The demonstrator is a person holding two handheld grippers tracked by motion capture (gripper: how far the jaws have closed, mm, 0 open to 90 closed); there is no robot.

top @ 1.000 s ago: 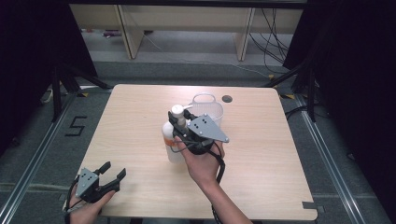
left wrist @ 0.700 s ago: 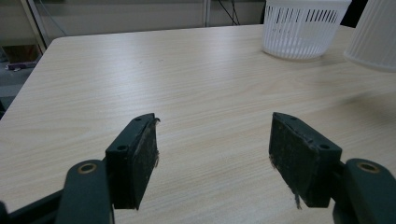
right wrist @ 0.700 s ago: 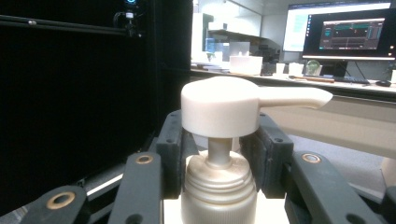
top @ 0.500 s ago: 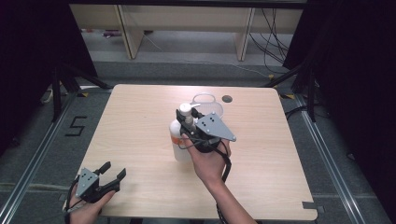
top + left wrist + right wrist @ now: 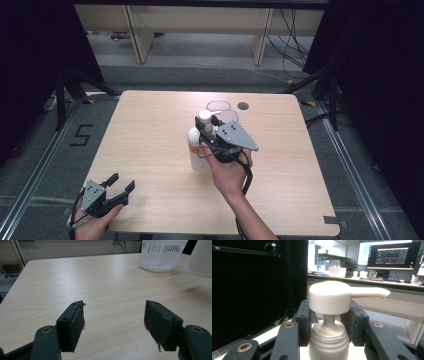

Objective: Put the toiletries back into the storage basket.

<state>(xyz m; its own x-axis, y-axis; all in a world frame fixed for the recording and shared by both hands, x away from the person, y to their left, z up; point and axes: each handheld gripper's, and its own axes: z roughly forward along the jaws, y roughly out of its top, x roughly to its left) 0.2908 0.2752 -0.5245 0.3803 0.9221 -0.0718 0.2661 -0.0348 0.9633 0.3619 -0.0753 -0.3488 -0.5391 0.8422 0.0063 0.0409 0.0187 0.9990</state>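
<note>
Right gripper (image 5: pixel 206 131) clamped on neck of pump bottle (image 5: pixel 197 150), mid-table (image 5: pixel 150 140), bottle upright, white basket (image 5: pixel 220 107) just behind. Left gripper (image 5: pixel 120 184) at near left table corner, jaws spread, nothing between

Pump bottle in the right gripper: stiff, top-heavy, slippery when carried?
The pump bottle looks like rigid white plastic, so probably stiff. The right gripper clamps its ribbed collar under the pump head, so slip seems unlikely. Tall and narrow: may swing, or tip when set down.

My white pump bottle (image 5: pixel 198 145) stands upright mid-bench, clamped at its neck, nozzle (image 5: pixel 369 292) pointing sideways.
</note>
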